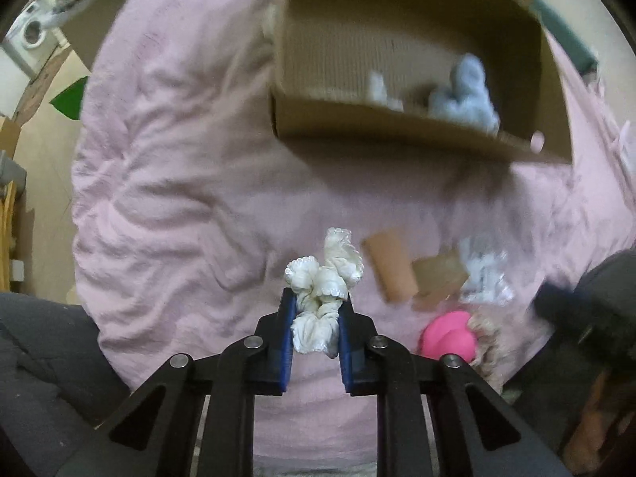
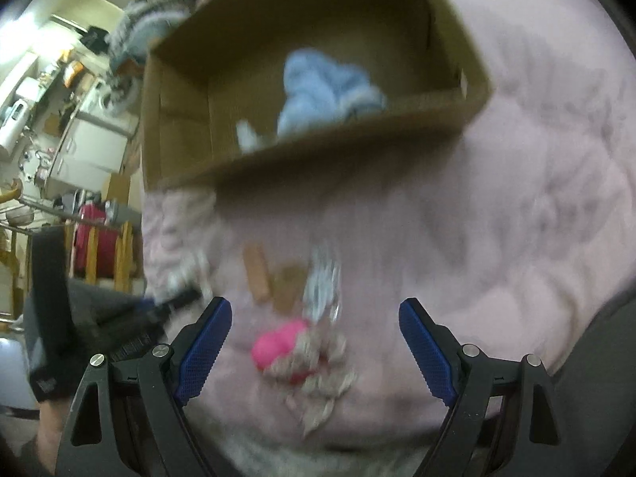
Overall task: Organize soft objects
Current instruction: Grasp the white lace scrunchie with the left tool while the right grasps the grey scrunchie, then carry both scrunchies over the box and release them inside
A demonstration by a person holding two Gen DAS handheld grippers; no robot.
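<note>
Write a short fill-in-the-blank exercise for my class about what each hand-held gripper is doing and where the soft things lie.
1. The left hand-held gripper is shut on a ____ scrunchie.
2. The right hand-held gripper has its jaws ____.
3. A light blue plush toy lies inside the ____ box.
4. The box rests on a ____ blanket.

Missing words: white; open; cardboard; pink

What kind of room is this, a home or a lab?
Most likely a lived-in home. The work surface is a wrinkled pink blanket, probably on a bed, with a cardboard box on it. A washing machine shows at the left view's edge, and white cabinets amid household clutter in the right view.
</note>
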